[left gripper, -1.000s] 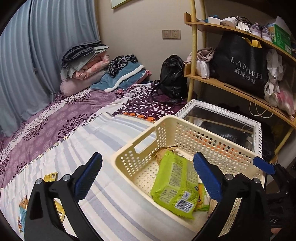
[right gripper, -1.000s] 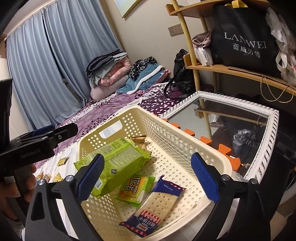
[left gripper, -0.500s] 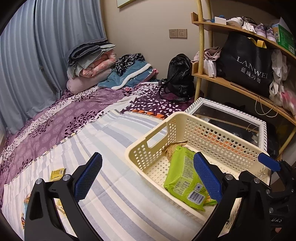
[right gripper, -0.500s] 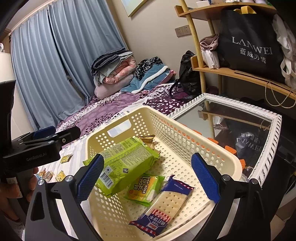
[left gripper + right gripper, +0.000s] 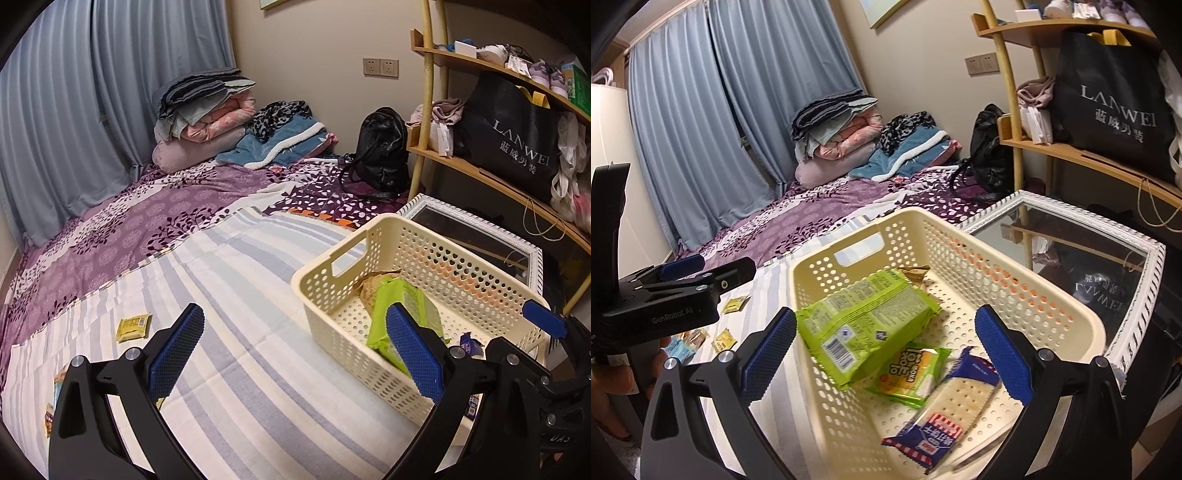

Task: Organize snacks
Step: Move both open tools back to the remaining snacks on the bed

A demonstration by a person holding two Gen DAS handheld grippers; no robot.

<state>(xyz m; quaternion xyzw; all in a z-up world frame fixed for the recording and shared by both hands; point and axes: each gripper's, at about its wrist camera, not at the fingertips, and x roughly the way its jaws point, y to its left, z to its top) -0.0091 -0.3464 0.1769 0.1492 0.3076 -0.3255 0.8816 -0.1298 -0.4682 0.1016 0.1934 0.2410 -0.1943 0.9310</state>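
The right gripper (image 5: 885,354) hangs over the near end of the basket (image 5: 1071,321), its jaws wide apart and holding nothing; its blue pads (image 5: 768,356) are ribbed rubber on black plastic arms. Between and just beyond them lie three packets on the basket floor. The cracker packet (image 5: 945,413), clear film with blue ends, lies nearest, its long axis running from near left to far right. Touching it on the left is a small yellow-green packet (image 5: 912,373). The large green packet (image 5: 864,325), glossy and pillow-shaped, leans tilted on the left wall, barcode end toward the camera, long axis running away to the right. A brown wrapper (image 5: 914,272) sits at the far end.

The left gripper (image 5: 294,354) hovers over the striped sheet (image 5: 236,295) on the bed, jaws also wide apart and empty. The basket stands to its right, behind the right pad (image 5: 413,354). It is cream plastic, rectangular, perforated with round holes, with a slot handle in its end wall.

Small yellow sachets (image 5: 133,328) lie flat on the sheet, well to the left of the basket. A white-framed mirror (image 5: 1134,314) lies just beyond the basket.
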